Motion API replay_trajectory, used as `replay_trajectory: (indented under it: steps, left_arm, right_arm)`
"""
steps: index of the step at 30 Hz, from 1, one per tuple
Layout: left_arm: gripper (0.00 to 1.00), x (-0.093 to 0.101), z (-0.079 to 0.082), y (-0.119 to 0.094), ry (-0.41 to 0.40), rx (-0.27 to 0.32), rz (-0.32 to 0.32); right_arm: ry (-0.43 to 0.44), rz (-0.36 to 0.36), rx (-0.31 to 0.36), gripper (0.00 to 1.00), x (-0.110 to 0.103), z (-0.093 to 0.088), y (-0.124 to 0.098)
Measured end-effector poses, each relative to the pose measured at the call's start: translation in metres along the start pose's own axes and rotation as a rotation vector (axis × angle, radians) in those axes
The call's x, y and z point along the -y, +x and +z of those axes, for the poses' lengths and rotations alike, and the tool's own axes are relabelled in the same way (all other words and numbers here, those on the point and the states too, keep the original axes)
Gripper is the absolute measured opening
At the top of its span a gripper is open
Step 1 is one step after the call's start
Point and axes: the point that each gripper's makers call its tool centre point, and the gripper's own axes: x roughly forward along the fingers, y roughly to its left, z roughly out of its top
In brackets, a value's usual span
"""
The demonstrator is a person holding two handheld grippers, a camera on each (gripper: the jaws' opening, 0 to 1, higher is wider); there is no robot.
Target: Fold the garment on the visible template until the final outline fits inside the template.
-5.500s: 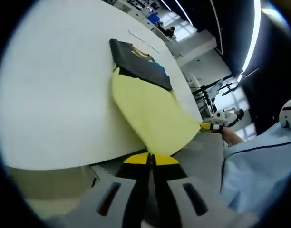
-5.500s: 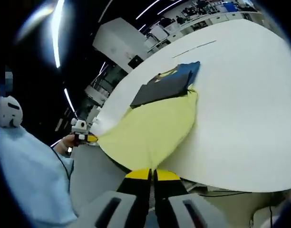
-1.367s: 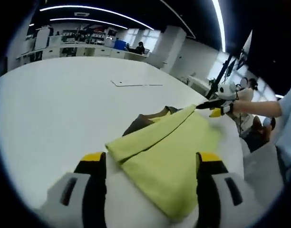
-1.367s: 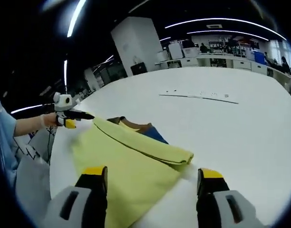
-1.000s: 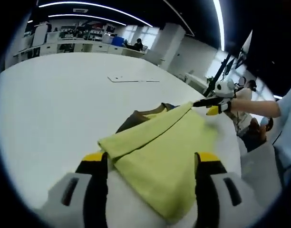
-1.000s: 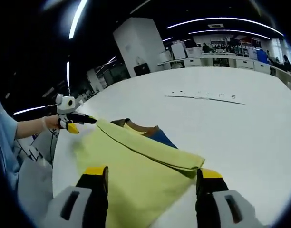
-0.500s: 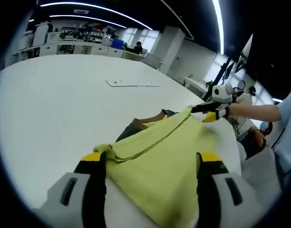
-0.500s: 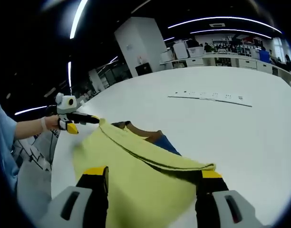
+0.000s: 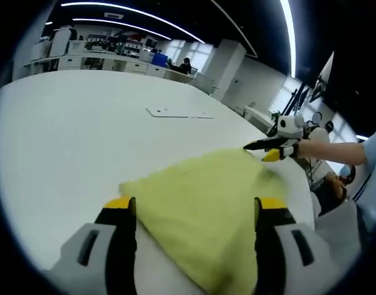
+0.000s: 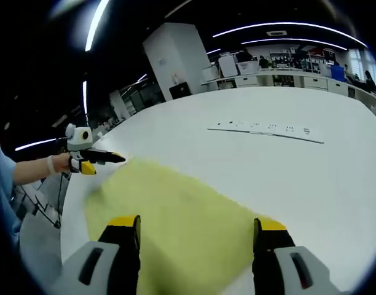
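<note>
Where the yellow garment lies spread on the white surface, its cloth runs between and under both pairs of yellow-tipped jaws. In the left gripper view the left gripper stands with its jaws wide apart, one tip just at the garment's near left corner, the other over the cloth toward its right side; nothing is pinched between them. The garment's far edge slants up from that corner toward the other gripper, held in a person's hand at the far right corner of the cloth — whether its tips touch the cloth cannot be told.

In the right gripper view the right gripper also has its jaws wide, gripping nothing, with the garment blurred and filling the gap between them. Its far edge runs from near the right tip up and left to the left gripper, held at the cloth's far left corner.

Beyond the garment's far edge the surface is broad and bare, save for a thin flat strip lying well away from the cloth; in the left gripper view a flat light piece lies likewise far off. Desks and people sit in the room's background.
</note>
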Motion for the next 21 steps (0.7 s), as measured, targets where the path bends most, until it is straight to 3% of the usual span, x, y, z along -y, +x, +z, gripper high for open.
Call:
replay_trajectory:
  steps: [9,16,21]
  left_arm:
    - [0.73,0.009,-0.003,-0.014,0.012,-0.001,-0.009]
    - [0.72,0.018,-0.008,-0.029,0.027,-0.005,-0.005]
    - [0.66,0.028,-0.013,-0.044,0.030,-0.002,-0.018]
  right_arm:
    - [-0.029,-0.001,0.003,0.75,-0.011,-0.003,-0.021]
    - [-0.028,-0.013,0.008,0.75,-0.018,-0.015,-0.041]
    - [-0.009,-0.022,0.017,0.75,-0.024,-0.026,-0.058]
